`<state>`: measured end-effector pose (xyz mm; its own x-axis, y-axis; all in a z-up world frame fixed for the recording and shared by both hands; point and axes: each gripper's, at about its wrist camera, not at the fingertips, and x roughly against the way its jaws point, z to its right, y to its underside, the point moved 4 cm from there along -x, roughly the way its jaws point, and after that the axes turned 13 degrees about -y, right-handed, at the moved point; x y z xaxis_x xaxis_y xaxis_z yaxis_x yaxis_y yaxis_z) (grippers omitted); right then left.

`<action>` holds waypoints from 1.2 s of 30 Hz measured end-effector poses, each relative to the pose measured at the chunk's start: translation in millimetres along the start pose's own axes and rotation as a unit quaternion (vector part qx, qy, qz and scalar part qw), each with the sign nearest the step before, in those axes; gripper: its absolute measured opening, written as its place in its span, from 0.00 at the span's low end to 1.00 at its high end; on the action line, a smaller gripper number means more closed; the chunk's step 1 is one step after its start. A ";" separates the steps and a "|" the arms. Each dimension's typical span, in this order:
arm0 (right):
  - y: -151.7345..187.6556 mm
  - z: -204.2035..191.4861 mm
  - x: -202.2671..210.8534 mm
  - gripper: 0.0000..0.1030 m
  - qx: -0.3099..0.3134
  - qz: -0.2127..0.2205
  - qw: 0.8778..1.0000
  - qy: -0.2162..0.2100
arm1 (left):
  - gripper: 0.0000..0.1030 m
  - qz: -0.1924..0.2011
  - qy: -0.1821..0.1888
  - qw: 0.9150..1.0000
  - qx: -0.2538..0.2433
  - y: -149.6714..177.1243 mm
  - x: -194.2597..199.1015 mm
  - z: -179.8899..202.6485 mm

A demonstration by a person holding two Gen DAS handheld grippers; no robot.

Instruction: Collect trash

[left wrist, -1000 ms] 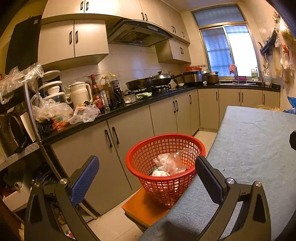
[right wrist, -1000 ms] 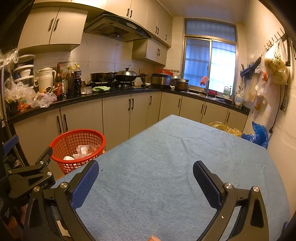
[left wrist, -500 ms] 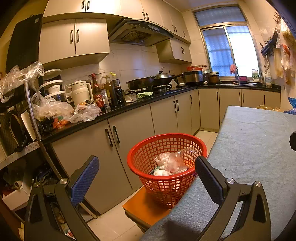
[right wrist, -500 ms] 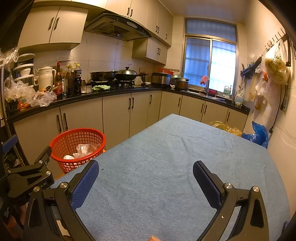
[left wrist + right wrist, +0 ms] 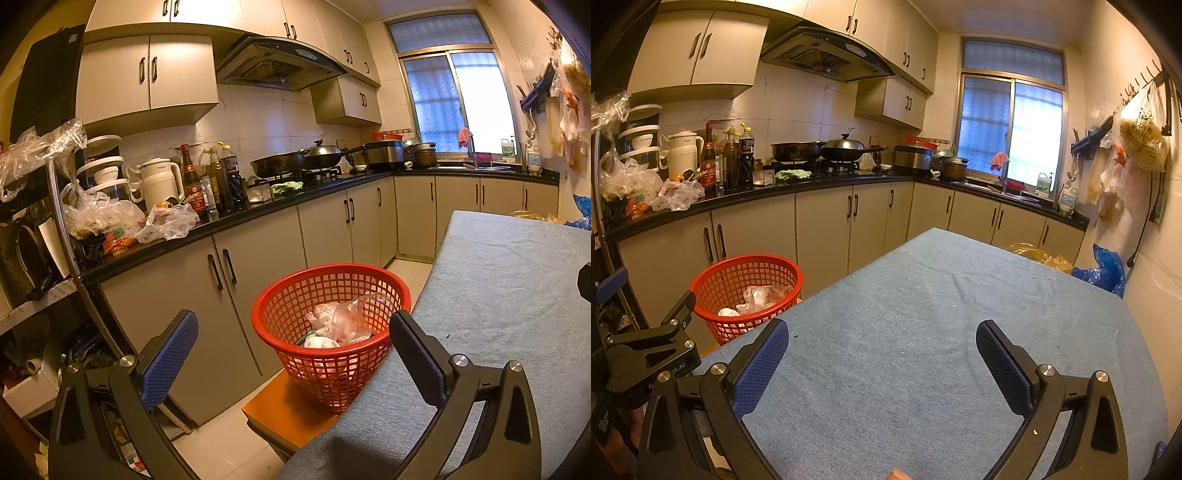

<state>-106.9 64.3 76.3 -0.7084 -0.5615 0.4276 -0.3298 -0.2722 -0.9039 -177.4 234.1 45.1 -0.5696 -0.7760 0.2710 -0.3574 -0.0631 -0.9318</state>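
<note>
I hold my left tongs (image 5: 291, 334) wide open and empty before the red basket (image 5: 284, 302), which holds the trash (image 5: 343, 319) beside the table (image 5: 923, 314). My right tongs (image 5: 881, 345) gape empty over bare cloth.

Red mesh basket (image 5: 328, 332), upright on orange stool beside table; crumpled plastic trash (image 5: 343, 321) inside.

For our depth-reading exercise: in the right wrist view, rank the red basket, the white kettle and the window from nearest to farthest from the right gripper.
1. Red basket, left of the right gripper, beside the table.
2. White kettle, on the left counter.
3. Window, on the far wall.
</note>
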 end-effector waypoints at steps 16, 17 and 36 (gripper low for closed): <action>-1.4 0.3 3.0 1.00 -0.001 0.000 1.000 0.000 | 1.00 0.004 -0.003 1.000 -0.001 -1.9 6.1 7.5; -1.1 0.6 3.4 1.00 -0.002 0.000 1.000 0.000 | 1.00 0.004 -0.002 1.000 -0.001 -2.0 6.2 7.5; -0.6 -0.4 2.8 1.00 -0.006 -0.002 1.000 -0.001 | 1.00 0.005 -0.003 1.000 -0.002 -3.8 7.7 10.0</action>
<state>-108.9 63.2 78.0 -0.7064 -0.5613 0.4312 -0.3399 -0.2654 -0.9023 -173.0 222.1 48.3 -0.5693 -0.7798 0.2602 -0.3541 -0.0531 -0.9337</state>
